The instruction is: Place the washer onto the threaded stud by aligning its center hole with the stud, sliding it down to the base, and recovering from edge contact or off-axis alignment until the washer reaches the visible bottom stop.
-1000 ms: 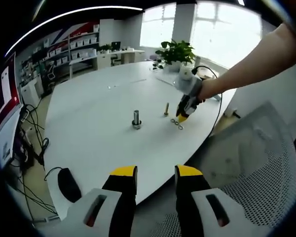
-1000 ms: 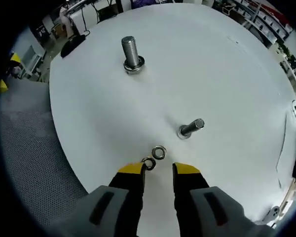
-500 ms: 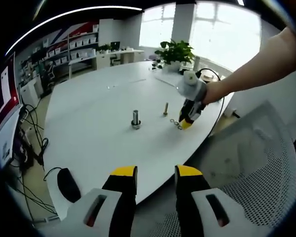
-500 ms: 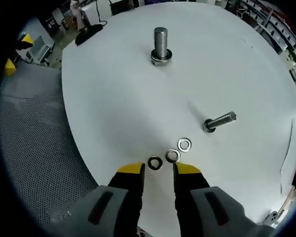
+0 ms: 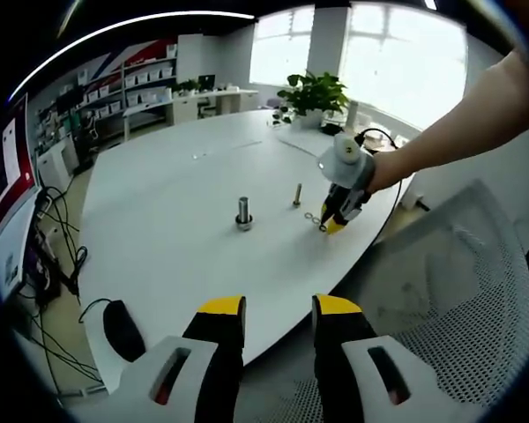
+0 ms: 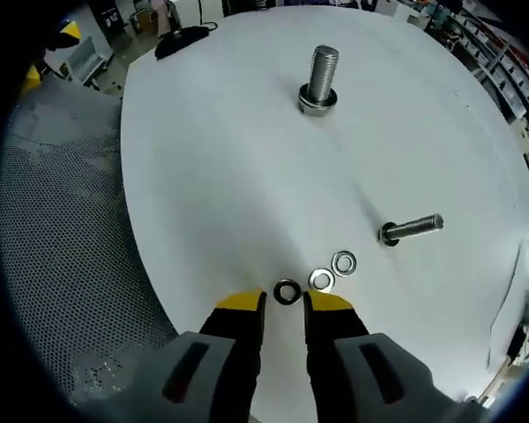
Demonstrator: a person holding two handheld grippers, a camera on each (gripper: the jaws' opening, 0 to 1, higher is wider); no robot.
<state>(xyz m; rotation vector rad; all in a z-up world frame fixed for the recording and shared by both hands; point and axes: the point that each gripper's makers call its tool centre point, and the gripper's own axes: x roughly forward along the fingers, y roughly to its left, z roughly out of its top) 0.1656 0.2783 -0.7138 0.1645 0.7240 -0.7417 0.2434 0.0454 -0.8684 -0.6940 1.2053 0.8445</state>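
Note:
A thick threaded stud (image 6: 320,77) stands upright on the white table (image 6: 229,176) with a washer around its base. A thinner bolt (image 6: 411,228) stands to its right. Three loose washers lie in a row; the darkest washer (image 6: 286,292) lies just ahead of the narrow gap of my right gripper (image 6: 284,305), whose yellow fingertips (image 6: 241,302) sit low over the table edge, open. In the left gripper view, the right gripper (image 5: 337,217) hovers by the washers (image 5: 314,218), with the stud (image 5: 244,212) to their left. My left gripper (image 5: 279,308) hangs open off the table, holding nothing.
A grey mesh chair (image 6: 53,264) lies beside the table edge, seen as a mesh chair (image 5: 458,308) under my left gripper. A black mouse (image 5: 122,329) rests near the table's near edge. A potted plant (image 5: 313,92) and a cable lie at the far end.
The right gripper's jaws have narrowed and its view has swung, bringing the dark washer in line with the gap between the tips. The left gripper has not moved.

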